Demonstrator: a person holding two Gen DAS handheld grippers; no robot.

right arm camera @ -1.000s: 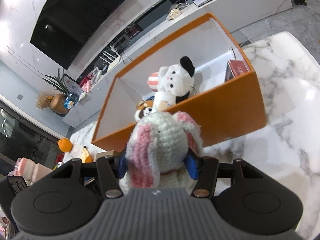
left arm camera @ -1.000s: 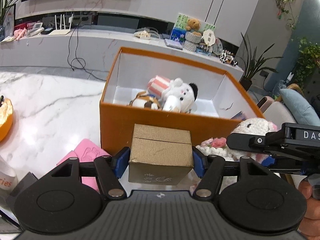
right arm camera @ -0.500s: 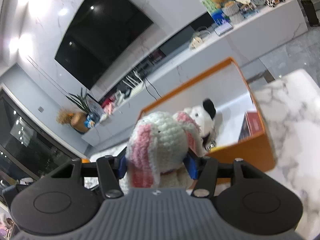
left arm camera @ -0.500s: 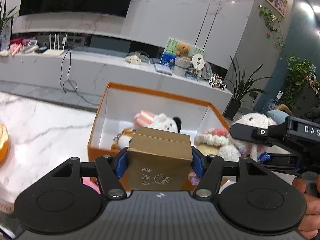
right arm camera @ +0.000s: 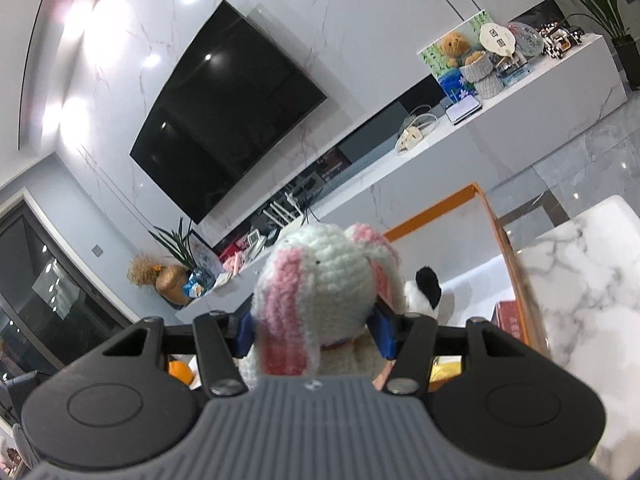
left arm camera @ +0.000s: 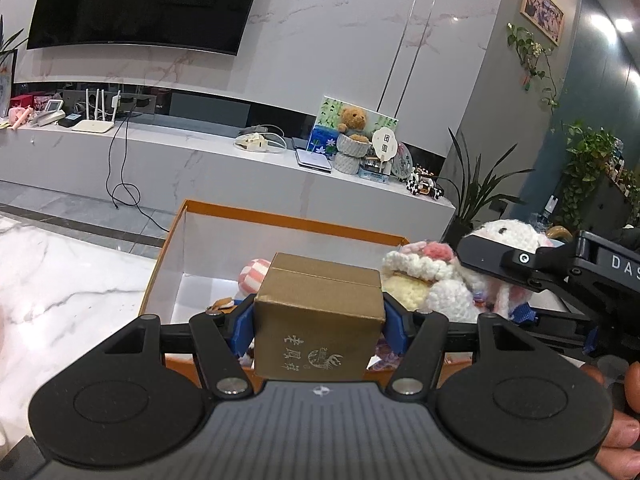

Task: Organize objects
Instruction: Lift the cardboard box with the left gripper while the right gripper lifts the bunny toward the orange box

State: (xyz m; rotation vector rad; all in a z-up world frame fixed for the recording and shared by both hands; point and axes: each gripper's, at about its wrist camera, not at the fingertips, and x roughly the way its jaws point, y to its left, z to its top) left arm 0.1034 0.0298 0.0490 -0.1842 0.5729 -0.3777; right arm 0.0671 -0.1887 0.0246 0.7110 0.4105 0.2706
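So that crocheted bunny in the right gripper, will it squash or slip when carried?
The crocheted bunny looks soft yarn, so it likely squashes between the right gripper pads. Its fuzzy surface probably resists slipping. The ears hang down, so they would likely flop.

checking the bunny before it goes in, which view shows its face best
The left wrist view: the crochet bunny appears from the side there, showing an eye, its flower hat and front, though the right tool covers part of it. The right wrist view shows only the back of its head and pink ears.
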